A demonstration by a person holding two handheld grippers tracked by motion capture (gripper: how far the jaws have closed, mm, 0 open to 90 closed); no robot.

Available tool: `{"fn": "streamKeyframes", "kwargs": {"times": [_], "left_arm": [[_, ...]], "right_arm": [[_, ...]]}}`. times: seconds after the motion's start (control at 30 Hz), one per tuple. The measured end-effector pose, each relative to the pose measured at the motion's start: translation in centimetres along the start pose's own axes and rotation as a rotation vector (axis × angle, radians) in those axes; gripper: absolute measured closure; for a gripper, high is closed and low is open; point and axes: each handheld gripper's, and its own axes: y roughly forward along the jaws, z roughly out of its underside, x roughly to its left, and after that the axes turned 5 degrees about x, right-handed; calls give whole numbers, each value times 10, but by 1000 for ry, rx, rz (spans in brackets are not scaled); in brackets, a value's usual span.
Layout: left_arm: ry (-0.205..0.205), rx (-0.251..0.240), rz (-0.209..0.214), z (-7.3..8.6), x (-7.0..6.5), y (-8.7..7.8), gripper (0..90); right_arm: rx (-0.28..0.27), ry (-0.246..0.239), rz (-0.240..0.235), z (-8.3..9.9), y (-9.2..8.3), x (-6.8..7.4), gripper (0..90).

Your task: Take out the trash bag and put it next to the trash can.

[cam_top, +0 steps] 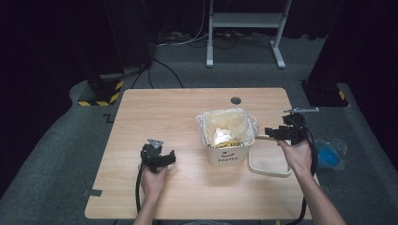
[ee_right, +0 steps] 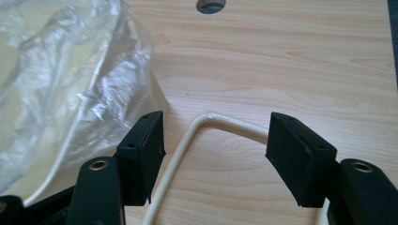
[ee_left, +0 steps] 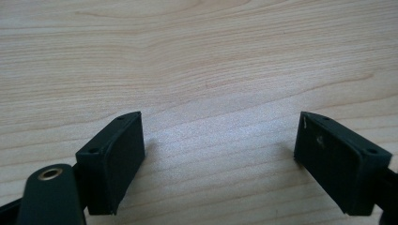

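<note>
A: High view first. The left gripper sits low on the wooden table, well apart from the small cream bin off to its right. The bin wears a clear plastic liner with crumpled rubbish inside.

B: And the right gripper hovers just beside the bin's rim, above the cream frame ring lying flat on the table below it.

A: Left gripper view: jaws wide apart, nothing between them but bare table.

B: Right gripper view now. Jaws parted, partly drawn in, gripping nothing. The ring's rounded corner lies on the table between and below them; the pads aren't touching it. The liner bulges just off the left jaw.

A: So which step is this?

B: I'd judge it's the approach to the ring, which probably clamps the liner onto the bin.

A: Next move?

B: Likely drop down, close on the thin bar squarely, and keep clear of the plastic.
</note>
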Motion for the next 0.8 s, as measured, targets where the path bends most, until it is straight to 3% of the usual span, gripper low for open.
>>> {"fn": "streamKeyframes", "kwargs": {"times": [0.53,0.8], "left_arm": [[0,0,0,0,0,0,164],[0,0,0,0,0,0,164]], "right_arm": [[45,-46,-52,-33,-7,26,365],[110,-25,-40,-46,7,30,367]]}}
